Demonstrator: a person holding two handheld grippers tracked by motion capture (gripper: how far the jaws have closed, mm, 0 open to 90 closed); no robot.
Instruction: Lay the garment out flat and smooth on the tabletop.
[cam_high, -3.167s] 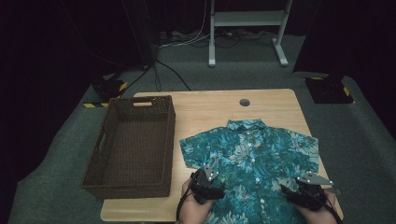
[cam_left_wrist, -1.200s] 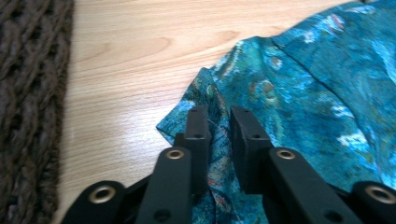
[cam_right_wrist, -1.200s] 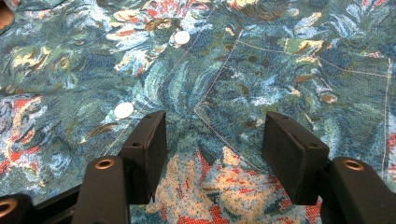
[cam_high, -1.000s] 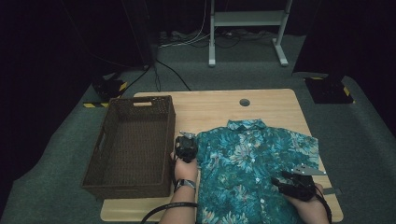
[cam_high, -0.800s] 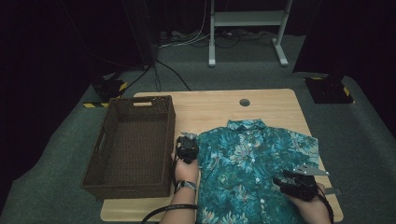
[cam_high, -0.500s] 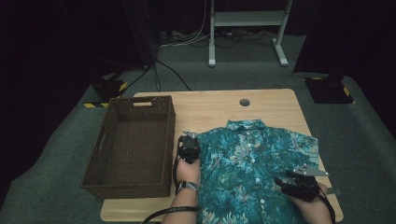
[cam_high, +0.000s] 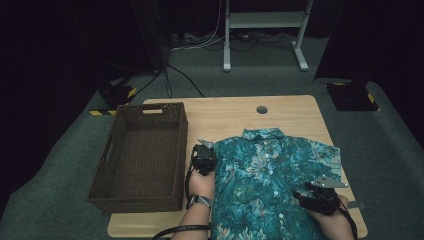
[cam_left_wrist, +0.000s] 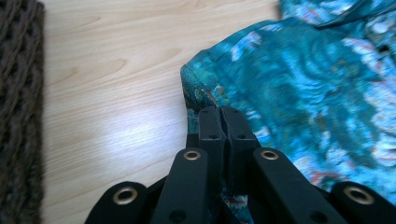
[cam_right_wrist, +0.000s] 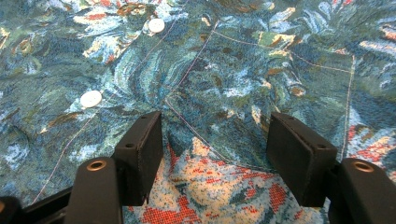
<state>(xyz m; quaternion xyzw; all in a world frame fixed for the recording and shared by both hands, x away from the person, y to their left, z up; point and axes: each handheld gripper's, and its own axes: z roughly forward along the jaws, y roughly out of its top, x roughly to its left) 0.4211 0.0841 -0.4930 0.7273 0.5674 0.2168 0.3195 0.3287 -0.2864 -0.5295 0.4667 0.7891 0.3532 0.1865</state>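
Dark room, wooden table, left gripper jaws pinched tight on the left sleeve hem of the teal floral shirt, right gripper jaws just widening, spread over the shirt front, wicker basket left of the shirt.

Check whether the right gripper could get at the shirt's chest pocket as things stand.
Probably yes. The right gripper stands open just over the shirt, its jaws either side of the pocket's stitched lower corner, with nothing lying between them and the cloth.
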